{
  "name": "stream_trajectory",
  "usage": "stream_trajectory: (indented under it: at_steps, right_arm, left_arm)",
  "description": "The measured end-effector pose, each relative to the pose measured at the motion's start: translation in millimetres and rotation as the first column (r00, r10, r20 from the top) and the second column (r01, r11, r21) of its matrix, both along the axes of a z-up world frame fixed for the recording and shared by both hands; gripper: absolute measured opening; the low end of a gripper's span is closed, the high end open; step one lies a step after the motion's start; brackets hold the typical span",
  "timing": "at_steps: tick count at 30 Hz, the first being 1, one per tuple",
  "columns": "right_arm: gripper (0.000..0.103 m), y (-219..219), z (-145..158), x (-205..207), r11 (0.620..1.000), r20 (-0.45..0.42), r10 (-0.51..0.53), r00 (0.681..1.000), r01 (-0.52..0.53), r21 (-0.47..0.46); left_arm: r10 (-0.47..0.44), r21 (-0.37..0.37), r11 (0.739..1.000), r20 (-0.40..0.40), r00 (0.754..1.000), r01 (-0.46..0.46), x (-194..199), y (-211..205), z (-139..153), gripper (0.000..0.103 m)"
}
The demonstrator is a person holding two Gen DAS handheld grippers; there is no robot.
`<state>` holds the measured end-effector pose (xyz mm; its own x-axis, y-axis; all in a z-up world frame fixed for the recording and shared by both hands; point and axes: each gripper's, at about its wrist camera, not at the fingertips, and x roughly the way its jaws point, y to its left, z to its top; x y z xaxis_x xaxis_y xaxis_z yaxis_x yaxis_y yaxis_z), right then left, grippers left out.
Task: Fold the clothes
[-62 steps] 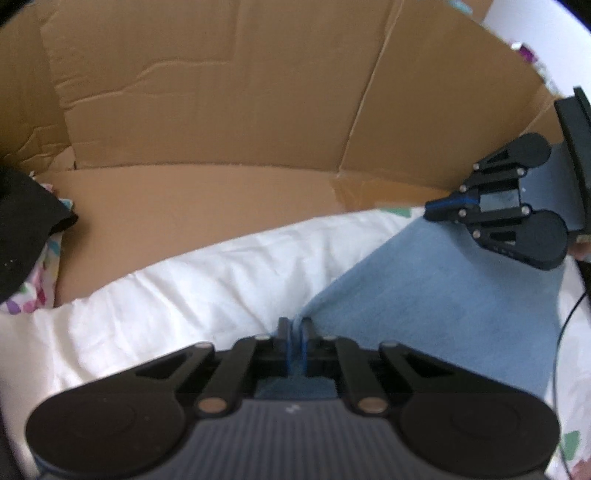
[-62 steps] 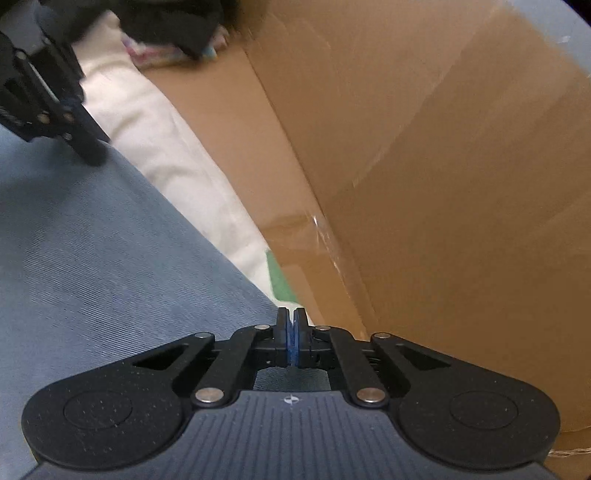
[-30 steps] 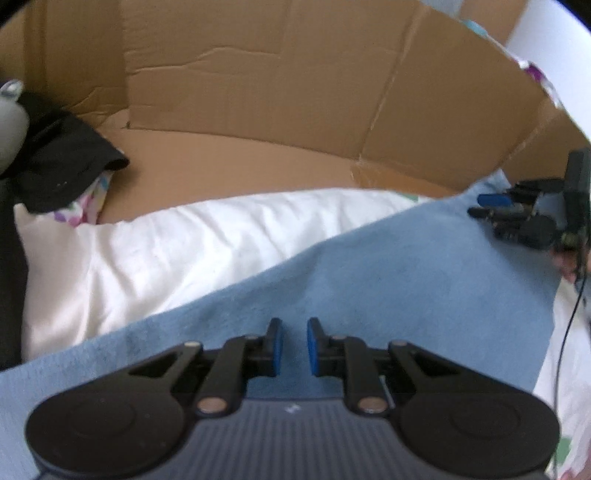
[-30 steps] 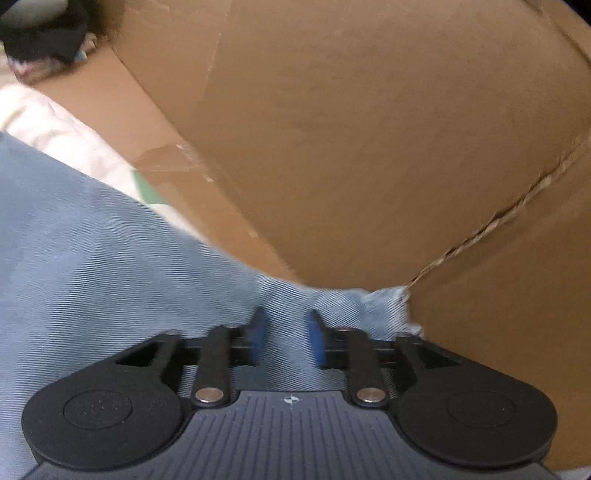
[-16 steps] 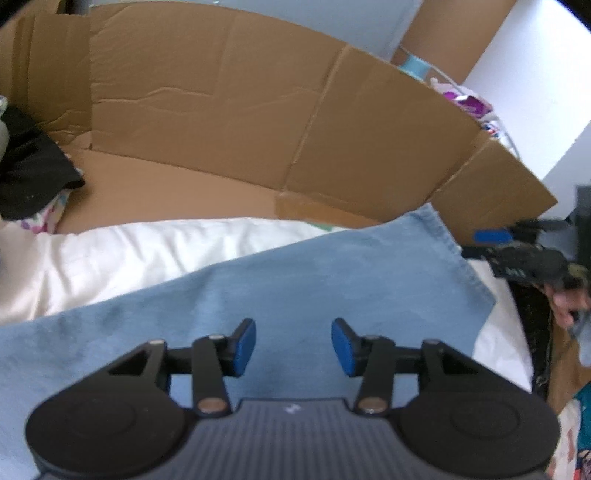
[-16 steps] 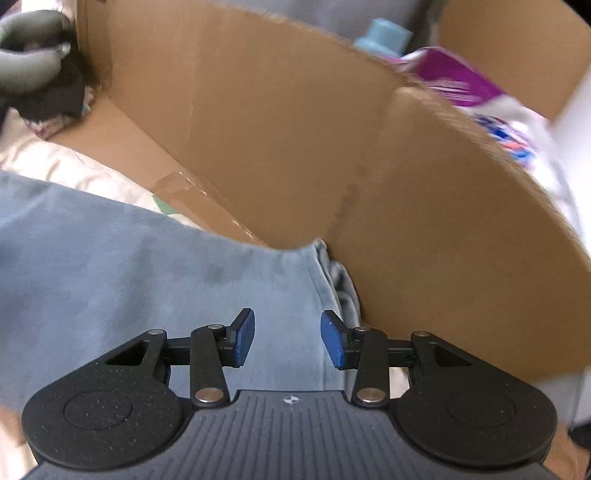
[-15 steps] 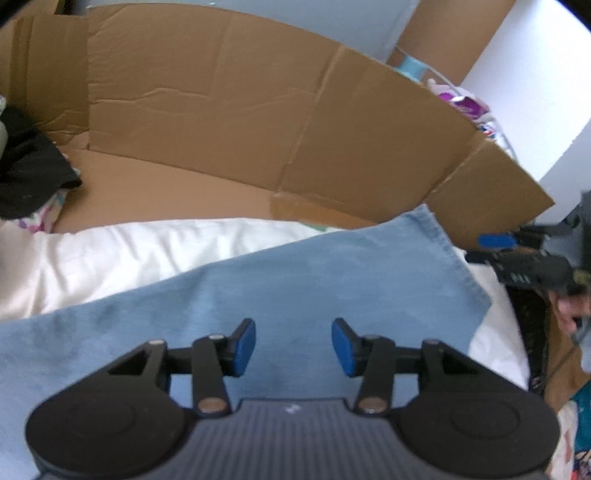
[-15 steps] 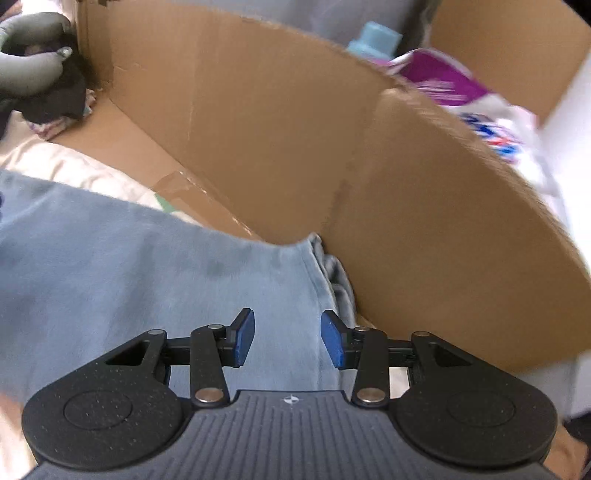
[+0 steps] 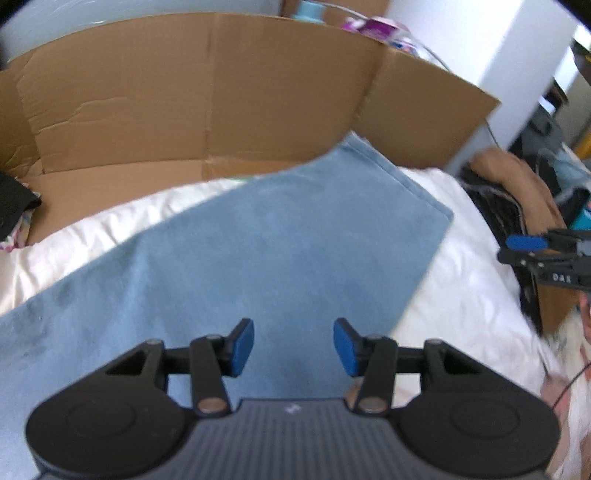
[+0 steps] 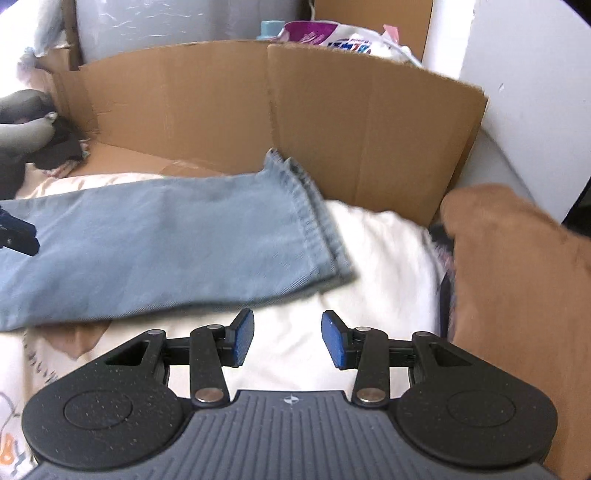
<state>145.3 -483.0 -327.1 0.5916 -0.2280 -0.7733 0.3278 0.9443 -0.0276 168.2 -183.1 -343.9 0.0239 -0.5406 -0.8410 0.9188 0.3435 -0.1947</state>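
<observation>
Blue denim garment (image 9: pixel 280 258): laid flat on a white bed cover (image 9: pixel 458 288), its hemmed end (image 10: pixel 314 221) toward the far right, just beside a cardboard wall; the rest runs off to the near left. The cloth is slack and is held by neither tool.

Left hand-held gripper (image 9: pixel 293 347): poised above the denim, blue pads (image 9: pixel 242 345) apart. Its jaws have just been opening; nothing is clamped between them, the cloth being seen below the gap.

Right hand-held gripper (image 10: pixel 287 341): jaws parted, nothing between them; only white cover is seen under the gap, near the garment's near edge. In the left wrist view it is seen at the right margin (image 9: pixel 532 249), off the cloth.

Cardboard wall (image 9: pixel 207 96): brown, creased, standing along the far side of the bed cover.

Dark clothing (image 10: pixel 55 144): heaped at the far left by the cardboard.

Brown cloth item (image 10: pixel 517 266): at the right, beside the cover; its kind cannot be told.

Packets and a pale blue cap (image 10: pixel 271 27): behind the cardboard.
</observation>
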Motion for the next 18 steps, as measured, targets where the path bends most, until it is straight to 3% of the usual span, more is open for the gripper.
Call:
stream_trajectory:
  at_steps: [10, 18]
  right_arm:
    - [0.047, 21.3, -34.1, -4.4, 0.995, 0.023, 0.002, 1.0, -0.004, 0.098]
    - [0.047, -25.1, -39.6, 18.7, 0.977, 0.088, -0.15, 0.985, 0.134, 0.166]
  left_arm:
    - [-0.019, 0.037, 0.999, -0.023, 1.0, 0.02, -25.8, 12.5, -30.1, 0.056]
    - [-0.016, 0.077, 0.997, 0.009, 1.0, 0.015, -21.0, 23.0, -41.8, 0.058]
